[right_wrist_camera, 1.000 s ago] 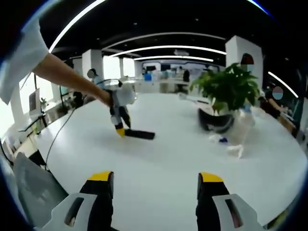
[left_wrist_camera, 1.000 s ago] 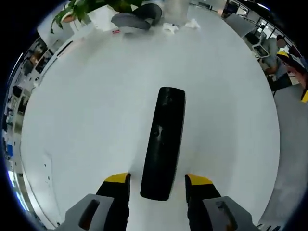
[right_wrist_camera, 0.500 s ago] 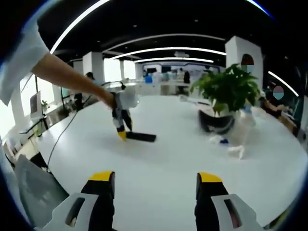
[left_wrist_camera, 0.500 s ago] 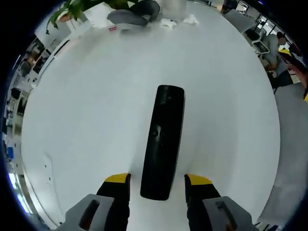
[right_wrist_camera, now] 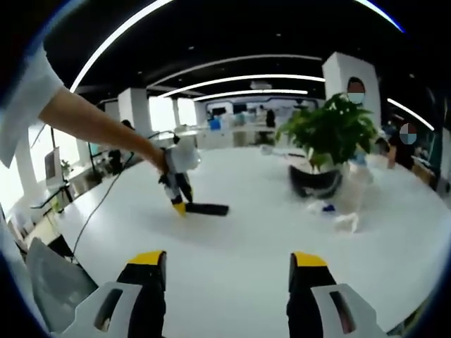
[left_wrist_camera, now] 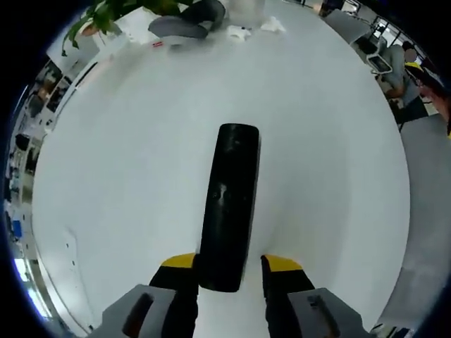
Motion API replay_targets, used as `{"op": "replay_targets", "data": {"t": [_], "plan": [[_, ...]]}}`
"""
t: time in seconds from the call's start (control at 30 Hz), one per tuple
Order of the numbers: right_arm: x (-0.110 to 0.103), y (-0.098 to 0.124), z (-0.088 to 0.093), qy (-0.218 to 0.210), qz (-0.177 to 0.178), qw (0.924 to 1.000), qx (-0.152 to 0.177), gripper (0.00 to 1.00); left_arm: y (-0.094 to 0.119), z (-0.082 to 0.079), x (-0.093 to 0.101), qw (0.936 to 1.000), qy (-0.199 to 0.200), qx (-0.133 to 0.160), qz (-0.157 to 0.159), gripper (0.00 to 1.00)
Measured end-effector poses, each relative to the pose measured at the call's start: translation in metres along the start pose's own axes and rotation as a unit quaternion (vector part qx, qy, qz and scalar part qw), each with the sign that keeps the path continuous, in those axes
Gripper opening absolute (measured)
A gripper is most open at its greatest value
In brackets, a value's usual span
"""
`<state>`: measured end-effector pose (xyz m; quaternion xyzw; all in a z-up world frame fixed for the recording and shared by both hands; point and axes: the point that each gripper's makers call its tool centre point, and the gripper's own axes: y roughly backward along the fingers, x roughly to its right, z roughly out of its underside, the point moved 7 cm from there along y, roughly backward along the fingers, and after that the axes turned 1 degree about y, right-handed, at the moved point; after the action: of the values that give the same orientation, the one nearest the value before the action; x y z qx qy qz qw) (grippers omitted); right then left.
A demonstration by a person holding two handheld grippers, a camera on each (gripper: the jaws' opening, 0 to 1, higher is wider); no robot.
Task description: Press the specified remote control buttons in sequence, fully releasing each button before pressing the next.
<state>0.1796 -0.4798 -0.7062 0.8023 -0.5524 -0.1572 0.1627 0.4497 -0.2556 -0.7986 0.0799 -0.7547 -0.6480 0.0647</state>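
Remote control (left_wrist_camera: 227, 204), long and black, lies flat on the broad white table (left_wrist_camera: 127, 162), its near end sitting between the yellow tips of the left gripper (left_wrist_camera: 230, 263). In the left gripper view those jaws stand just either side of that end, close against it, though whether they actually press on it cannot be told. The remote's far end points away toward the table's far edge.

Largest of all is the white table, round-edged, which carries everything. On its far side in the right gripper view stands a leafy green potted plant (right_wrist_camera: 330, 134) in a dark bowl-shaped pot, and just beside it a clear plastic bottle (right_wrist_camera: 358, 179). Near the bottle's foot lie crumpled white scraps (right_wrist_camera: 345, 222) and a small blue bit.

In the right gripper view a person's bare arm (right_wrist_camera: 99, 127) reaches in from the left, holding the left gripper (right_wrist_camera: 179, 205) tilted down at the remote control (right_wrist_camera: 206, 209), well apart from the plant. The right gripper (right_wrist_camera: 229, 264) hovers above the table's near part with its yellow-tipped jaws spread wide and nothing between them.
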Motion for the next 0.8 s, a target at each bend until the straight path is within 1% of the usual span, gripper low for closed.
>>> {"op": "replay_targets", "data": {"t": [0.17, 0.27, 0.33, 0.4, 0.5, 0.7, 0.8], "plan": [[-0.001, 0.0, -0.001, -0.002, -0.003, 1.0, 0.002, 0.69, 0.0, -0.001, 0.0, 0.9999, 0.008, -0.008, -0.002, 0.3], [-0.001, 0.0, -0.001, -0.002, -0.005, 1.0, 0.003, 0.69, 0.0, -0.004, 0.007, 0.9995, 0.008, -0.03, -0.006, 0.26], [-0.001, 0.001, -0.001, -0.001, -0.004, 1.0, 0.004, 0.69, 0.0, -0.006, 0.011, 0.9991, -0.005, -0.039, -0.011, 0.24], [0.001, 0.001, -0.001, -0.003, -0.003, 1.0, 0.006, 0.69, 0.0, -0.007, 0.011, 0.9989, 0.006, -0.045, -0.015, 0.24], [0.001, 0.002, -0.001, -0.002, -0.003, 1.0, 0.006, 0.68, 0.0, -0.007, 0.012, 0.9988, 0.01, -0.046, -0.017, 0.23], [0.002, 0.002, -0.002, -0.005, -0.005, 0.9999, 0.009, 0.68, 0.001, -0.002, 0.014, 0.9993, 0.025, -0.024, -0.017, 0.23], [0.003, 0.002, -0.001, -0.006, -0.004, 0.9999, 0.01, 0.68, 0.001, -0.003, 0.017, 0.9989, 0.032, -0.028, -0.018, 0.23]]}}
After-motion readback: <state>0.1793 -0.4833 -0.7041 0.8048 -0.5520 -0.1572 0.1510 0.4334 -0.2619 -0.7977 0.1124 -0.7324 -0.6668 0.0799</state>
